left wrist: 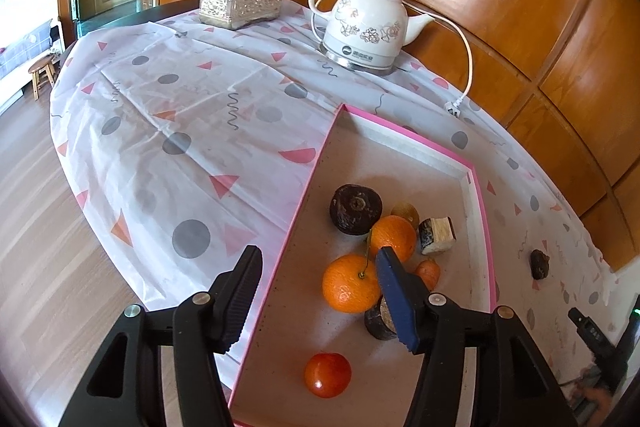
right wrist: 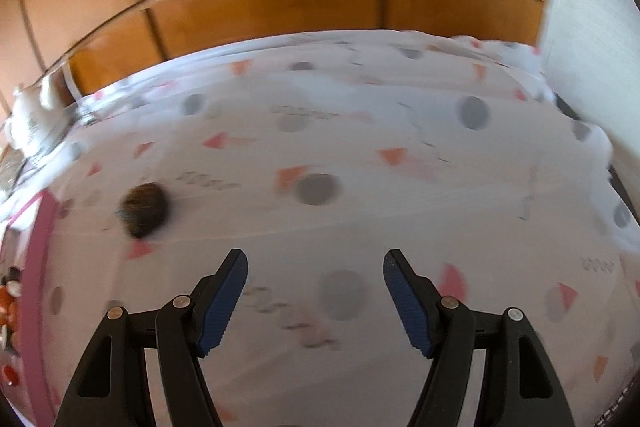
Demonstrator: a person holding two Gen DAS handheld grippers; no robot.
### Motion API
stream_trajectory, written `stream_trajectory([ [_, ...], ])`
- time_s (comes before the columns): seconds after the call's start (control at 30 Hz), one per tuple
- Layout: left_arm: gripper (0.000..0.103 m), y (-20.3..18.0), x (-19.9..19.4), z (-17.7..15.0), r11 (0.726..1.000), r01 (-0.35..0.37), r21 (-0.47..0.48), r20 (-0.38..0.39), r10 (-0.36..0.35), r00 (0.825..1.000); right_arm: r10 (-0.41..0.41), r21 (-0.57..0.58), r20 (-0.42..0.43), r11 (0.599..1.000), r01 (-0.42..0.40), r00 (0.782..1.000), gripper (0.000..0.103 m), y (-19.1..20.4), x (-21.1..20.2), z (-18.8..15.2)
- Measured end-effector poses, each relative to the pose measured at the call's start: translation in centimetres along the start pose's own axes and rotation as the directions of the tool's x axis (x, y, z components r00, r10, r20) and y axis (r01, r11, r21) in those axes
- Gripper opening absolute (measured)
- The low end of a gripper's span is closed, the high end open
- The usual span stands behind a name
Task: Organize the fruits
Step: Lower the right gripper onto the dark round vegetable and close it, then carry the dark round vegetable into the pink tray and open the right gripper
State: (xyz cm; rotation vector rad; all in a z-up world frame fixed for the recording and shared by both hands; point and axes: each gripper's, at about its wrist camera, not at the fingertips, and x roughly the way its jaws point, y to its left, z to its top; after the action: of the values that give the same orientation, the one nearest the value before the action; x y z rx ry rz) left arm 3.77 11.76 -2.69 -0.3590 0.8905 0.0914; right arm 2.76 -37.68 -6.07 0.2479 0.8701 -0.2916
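Observation:
A pink-rimmed box point(left wrist: 312, 179) lies on the patterned tablecloth and holds two oranges point(left wrist: 350, 283), a red tomato point(left wrist: 327, 375), a dark round fruit point(left wrist: 355, 209), a small brown fruit point(left wrist: 406, 213), a cut piece point(left wrist: 438, 235) and other bits. My left gripper point(left wrist: 318, 261) is open and empty above the box's left side. One dark brown fruit point(left wrist: 538, 264) lies on the cloth right of the box; it shows blurred in the right wrist view point(right wrist: 143, 209). My right gripper point(right wrist: 316, 263) is open and empty, to the right of that fruit.
A white ceramic kettle point(left wrist: 366, 27) with cord and plug point(left wrist: 454, 107) stands at the back, a silver tissue box point(left wrist: 240, 5) to its left. The wooden wall panel point(left wrist: 520, 7) runs behind the table. The table edge drops to the wood floor point(left wrist: 40, 227) on the left.

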Motion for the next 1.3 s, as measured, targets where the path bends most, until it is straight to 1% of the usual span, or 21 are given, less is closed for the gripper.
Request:
stream_trajectory([
  [0.1,0.06,0.1,0.0,0.0,1.0,-0.001,-0.004,-0.003,0.001,1.0,0.067,-0.057,-0.002,0.996,-0.067,0.998,0.072,2.6,-0.3,0.4],
  [0.27,0.06,0.3,0.0,-0.1,1.0,-0.001,-0.009,-0.003,0.001,1.0,0.141,-0.138,-0.013,0.98,-0.141,0.99,0.072,6.4,-0.3,0.9],
  [0.43,0.06,0.5,0.2,-0.1,1.0,-0.005,-0.013,-0.01,0.005,1.0,0.169,-0.206,-0.023,0.964,-0.17,0.985,0.072,9.5,0.4,1.6],
  [0.63,0.06,0.7,0.5,-0.1,1.0,-0.015,-0.018,-0.02,0.014,1.0,0.158,-0.247,-0.058,0.954,-0.167,0.986,0.072,11.6,2.6,2.8],
  [0.73,0.06,0.8,0.7,-0.2,1.0,-0.021,-0.017,-0.028,0.021,0.999,0.141,-0.265,-0.077,0.951,-0.156,0.987,0.072,12.4,3.9,3.2],
  [0.83,0.061,0.9,0.9,-0.2,0.999,-0.027,-0.019,-0.036,0.027,0.999,0.105,-0.285,-0.099,0.95,-0.129,0.99,0.071,13.1,5.5,3.6],
  [0.9,0.061,1.0,0.9,-0.2,0.999,-0.031,-0.022,-0.039,0.03,0.999,0.104,-0.294,-0.141,0.945,-0.142,0.985,0.051,13.3,6.4,3.6],
  [0.93,0.061,1.0,1.0,-0.2,0.999,-0.032,-0.024,-0.04,0.031,0.999,0.104,-0.301,-0.149,0.942,-0.146,0.983,0.048,13.4,6.6,3.4],
  [0.97,0.061,1.0,1.0,-0.2,0.999,-0.033,-0.025,-0.04,0.032,0.999,0.106,-0.309,-0.14,0.94,-0.145,0.984,0.048,13.3,6.3,3.2],
  [1.1,0.061,0.6,0.9,-0.3,1.0,-0.026,-0.009,-0.036,0.026,0.999,0.129,-0.321,-0.148,0.931,-0.171,0.981,0.047,12.8,5.2,2.2],
  [1.2,0.061,0.4,0.7,-0.3,1.0,-0.023,-0.003,-0.032,0.023,0.999,0.15,-0.327,-0.165,0.924,-0.197,0.975,0.047,12.3,4.3,1.0],
  [1.3,0.061,0.4,0.5,-0.4,1.0,-0.019,-0.004,-0.028,0.019,0.999,0.164,-0.309,-0.188,0.926,-0.217,0.968,0.048,11.5,3.2,-0.2],
])
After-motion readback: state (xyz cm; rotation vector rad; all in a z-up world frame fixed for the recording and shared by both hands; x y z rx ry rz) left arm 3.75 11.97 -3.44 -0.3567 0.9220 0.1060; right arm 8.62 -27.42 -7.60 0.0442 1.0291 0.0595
